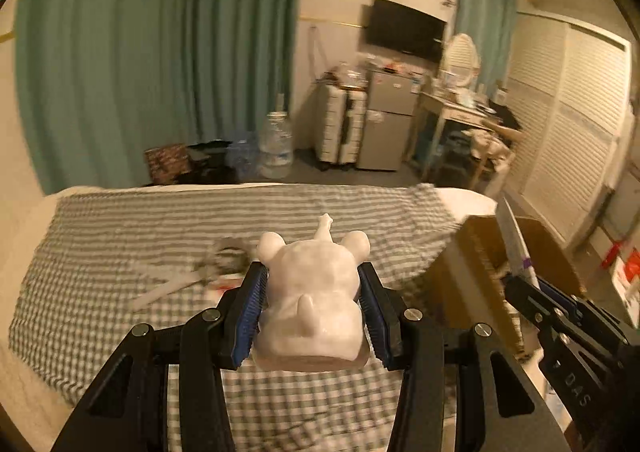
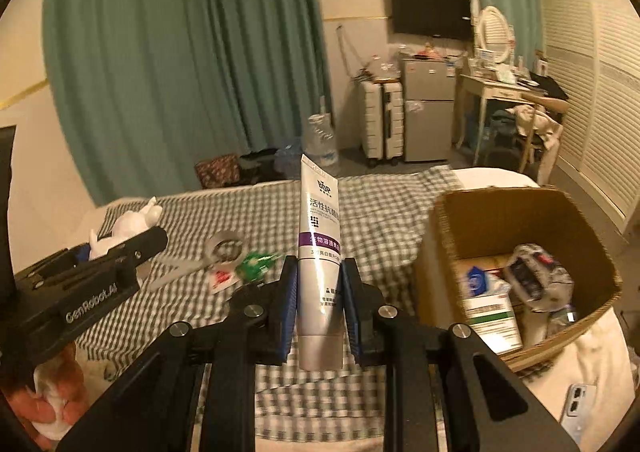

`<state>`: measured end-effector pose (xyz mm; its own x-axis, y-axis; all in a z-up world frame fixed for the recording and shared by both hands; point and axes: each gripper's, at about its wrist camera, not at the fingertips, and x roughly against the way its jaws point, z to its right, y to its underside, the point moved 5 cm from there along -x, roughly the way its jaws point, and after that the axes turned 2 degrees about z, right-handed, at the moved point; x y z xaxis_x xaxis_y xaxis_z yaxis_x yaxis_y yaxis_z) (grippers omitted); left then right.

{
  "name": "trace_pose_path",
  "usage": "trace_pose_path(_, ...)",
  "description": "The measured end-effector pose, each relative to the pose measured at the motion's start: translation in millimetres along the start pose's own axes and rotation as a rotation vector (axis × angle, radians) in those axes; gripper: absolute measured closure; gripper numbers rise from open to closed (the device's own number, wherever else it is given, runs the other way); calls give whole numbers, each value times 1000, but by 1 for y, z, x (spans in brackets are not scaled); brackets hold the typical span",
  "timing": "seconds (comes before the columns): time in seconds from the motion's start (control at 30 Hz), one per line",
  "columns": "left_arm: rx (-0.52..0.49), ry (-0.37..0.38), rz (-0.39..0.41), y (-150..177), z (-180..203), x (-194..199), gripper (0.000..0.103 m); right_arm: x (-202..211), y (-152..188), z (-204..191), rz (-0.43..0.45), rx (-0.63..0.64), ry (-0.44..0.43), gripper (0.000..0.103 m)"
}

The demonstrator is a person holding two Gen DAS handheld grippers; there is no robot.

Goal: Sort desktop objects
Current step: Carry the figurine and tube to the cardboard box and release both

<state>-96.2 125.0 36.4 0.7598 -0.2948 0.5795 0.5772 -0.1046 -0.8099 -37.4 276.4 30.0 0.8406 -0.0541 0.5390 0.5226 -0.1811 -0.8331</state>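
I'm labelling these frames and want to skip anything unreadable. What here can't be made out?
- Small print low on the tube, right wrist view: too small, partly behind the right gripper pads.
- Figurine's front, left wrist view: faces away; left gripper pads cover its sides.
- Scissors and tape roll, left wrist view: blurred.
- Cardboard box contents, left wrist view: hidden by its wall.
- Phone, right wrist view: cut by the lens edge.

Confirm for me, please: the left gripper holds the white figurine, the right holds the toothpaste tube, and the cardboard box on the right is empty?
Not quite: the box is not empty. The right wrist view shows packets and a small carton inside it. The rest stands: the left gripper holds the figurine and the right gripper holds the tube.
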Motion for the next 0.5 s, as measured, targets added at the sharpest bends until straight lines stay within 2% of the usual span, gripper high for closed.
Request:
trace_pose_path(0.17,-73,71,-14,-16,62,-16,55,14,-19,53,21,-4,76,83)
trace_pose_path(0.3,-113,158,-40,-25,122,-31,55,18,-28,97,25,-41,124,83)
trace_pose_path(0.5,-178,259,-103,-8,194,-65,55,11,-25,168,6,-82,236,82)
